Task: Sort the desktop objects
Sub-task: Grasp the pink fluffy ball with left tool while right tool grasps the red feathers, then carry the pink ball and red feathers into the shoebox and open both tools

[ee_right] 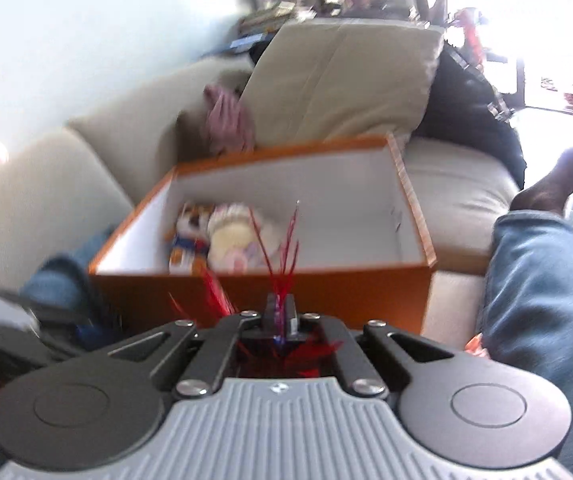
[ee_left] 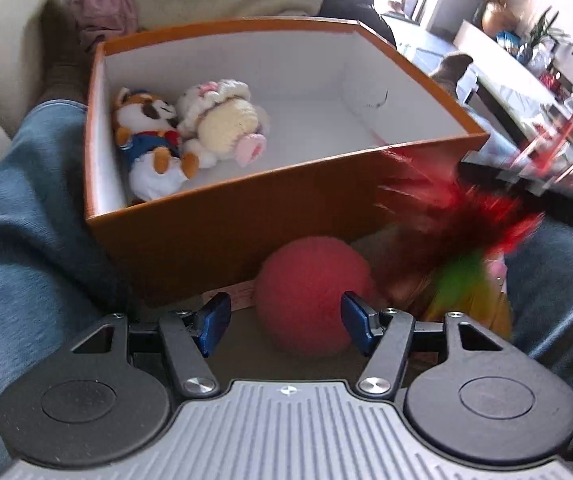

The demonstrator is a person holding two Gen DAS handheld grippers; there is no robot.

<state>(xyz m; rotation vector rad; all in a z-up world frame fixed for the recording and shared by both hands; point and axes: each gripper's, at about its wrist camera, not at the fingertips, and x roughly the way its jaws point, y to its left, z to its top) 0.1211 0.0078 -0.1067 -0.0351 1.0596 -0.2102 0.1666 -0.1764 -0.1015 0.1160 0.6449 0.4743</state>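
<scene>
A red ball [ee_left: 310, 292] lies against the front wall of an orange box [ee_left: 226, 232]. My left gripper [ee_left: 286, 306] is open and straddles the ball; its blue fingertips [ee_left: 216, 320] do not press on it. Inside the box lie a fox plush [ee_left: 146, 136] and a cream sheep plush [ee_left: 226, 120]. My right gripper [ee_right: 280, 312] is shut on a feather toy, whose red quills [ee_right: 284, 256] stick up from the jaws. In the left wrist view the blurred toy's red and green feathers [ee_left: 454, 232] hang right of the ball. The box [ee_right: 326, 288] is just beyond the right gripper.
The box rests on a beige sofa [ee_right: 446, 184] between a person's legs in jeans [ee_left: 26, 240] [ee_right: 538, 300]. A cushion [ee_right: 346, 80] and a pink cloth [ee_left: 98, 4] sit behind the box. A cluttered low table [ee_left: 526, 92] stands to the right.
</scene>
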